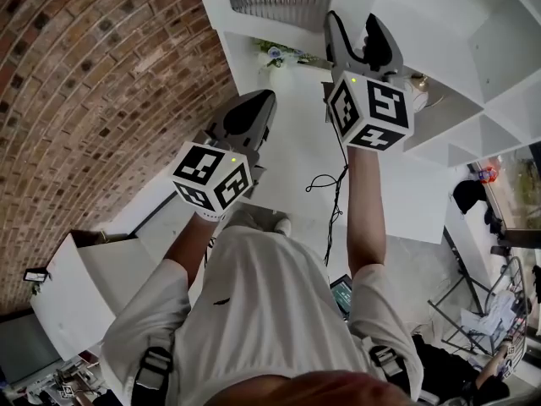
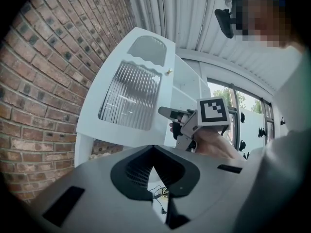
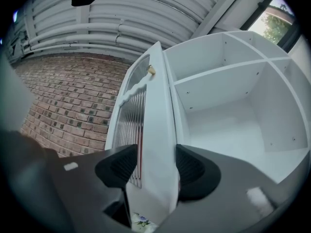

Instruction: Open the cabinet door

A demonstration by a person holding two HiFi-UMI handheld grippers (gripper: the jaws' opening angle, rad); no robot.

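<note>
Cabinet door: stands swung well clear of the white cabinet, edge-on in the right gripper view, with the bare shelves exposed to its right. By the look of it, the opening is largely done.

Right gripper: its jaws are set fairly wide and straddle the door's free edge low down, well below the small brass knob. The pads appear to bear on both faces, one against the ribbed glass panel.

Left gripper: jaws closed on nothing, held back from the cabinet and taking no part.

Risks noted:
- The hold is on a smooth painted edge, not the knob. A pull across the pads rather than along the door's arc could slide the jaws off.
- One pad sits on or beside the glass, so a harder squeeze or a twist would load the pane.
- The brick wall lies beyond the door's outer face, and an unchecked swing could carry the door into it.
- Nothing braces the cabinet, so a sharp tug may shift it.
</note>
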